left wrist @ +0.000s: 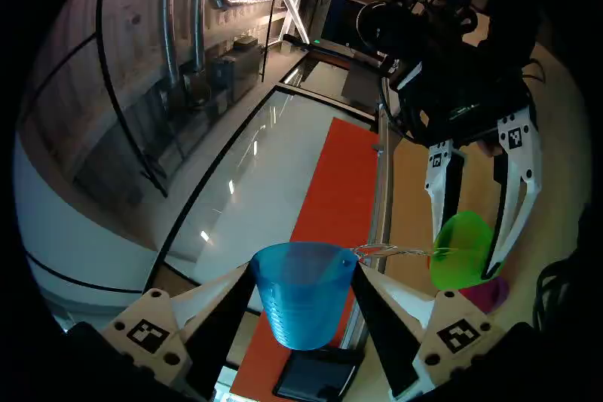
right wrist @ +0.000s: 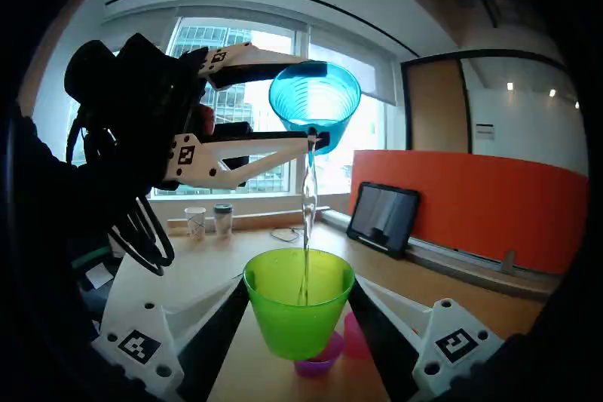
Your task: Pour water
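Water (right wrist: 307, 198) runs in a thin stream from the tilted blue cup (right wrist: 314, 104) into the green cup (right wrist: 298, 311), which is held below it, above the near edge of the surface (right wrist: 422, 275). The left hand-held gripper (left wrist: 304, 304) clamps the blue cup and the right hand-held gripper (right wrist: 298, 320) clamps the green one. Pouring is under way. The next move probably calls for tipping the blue cup further, then righting it once it is empty.
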A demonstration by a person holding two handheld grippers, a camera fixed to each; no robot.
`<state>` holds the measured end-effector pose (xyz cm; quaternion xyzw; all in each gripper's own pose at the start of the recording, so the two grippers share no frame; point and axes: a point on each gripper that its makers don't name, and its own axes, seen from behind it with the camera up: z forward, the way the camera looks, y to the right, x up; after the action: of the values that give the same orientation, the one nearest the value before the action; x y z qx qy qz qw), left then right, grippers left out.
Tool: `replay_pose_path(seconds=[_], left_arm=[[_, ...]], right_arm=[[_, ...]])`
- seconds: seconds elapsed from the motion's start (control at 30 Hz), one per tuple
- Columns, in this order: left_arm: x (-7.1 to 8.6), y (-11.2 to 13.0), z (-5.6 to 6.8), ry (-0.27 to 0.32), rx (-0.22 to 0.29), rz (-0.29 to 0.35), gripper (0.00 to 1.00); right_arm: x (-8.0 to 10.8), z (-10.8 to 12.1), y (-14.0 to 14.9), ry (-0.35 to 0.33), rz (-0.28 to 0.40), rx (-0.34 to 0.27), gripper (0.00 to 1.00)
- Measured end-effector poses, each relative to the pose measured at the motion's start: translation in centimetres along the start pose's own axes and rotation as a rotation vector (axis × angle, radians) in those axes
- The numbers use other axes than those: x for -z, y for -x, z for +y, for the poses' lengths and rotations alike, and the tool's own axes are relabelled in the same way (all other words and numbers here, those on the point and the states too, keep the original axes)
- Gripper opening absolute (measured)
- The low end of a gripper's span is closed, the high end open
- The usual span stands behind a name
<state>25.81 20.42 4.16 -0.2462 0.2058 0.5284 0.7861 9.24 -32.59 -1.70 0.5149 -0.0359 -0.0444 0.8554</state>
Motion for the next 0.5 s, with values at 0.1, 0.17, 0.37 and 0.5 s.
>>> replay_pose_path(seconds=[0.1, 0.17, 0.37, 0.5], left_arm=[[0.03, -0.14, -0.16, -0.003, -0.016, 0.000, 0.87], [0.08, -0.23, -0.23, -0.003, -0.027, 0.000, 0.87], [0.11, -0.54, -0.39, -0.005, -0.055, 0.003, 0.88], [0.10, -0.69, -0.44, -0.003, -0.071, 0.005, 0.88]], right_arm=[[0.04, 0.00, -0.04, 0.000, 0.001, 0.000, 0.91], [0.04, -0.01, -0.09, 0.001, 0.002, 0.000, 0.91], [0.07, -0.03, -0.16, 0.002, 0.005, 0.003, 0.91], [0.06, -0.02, -0.16, 0.003, 0.005, 0.003, 0.91]])
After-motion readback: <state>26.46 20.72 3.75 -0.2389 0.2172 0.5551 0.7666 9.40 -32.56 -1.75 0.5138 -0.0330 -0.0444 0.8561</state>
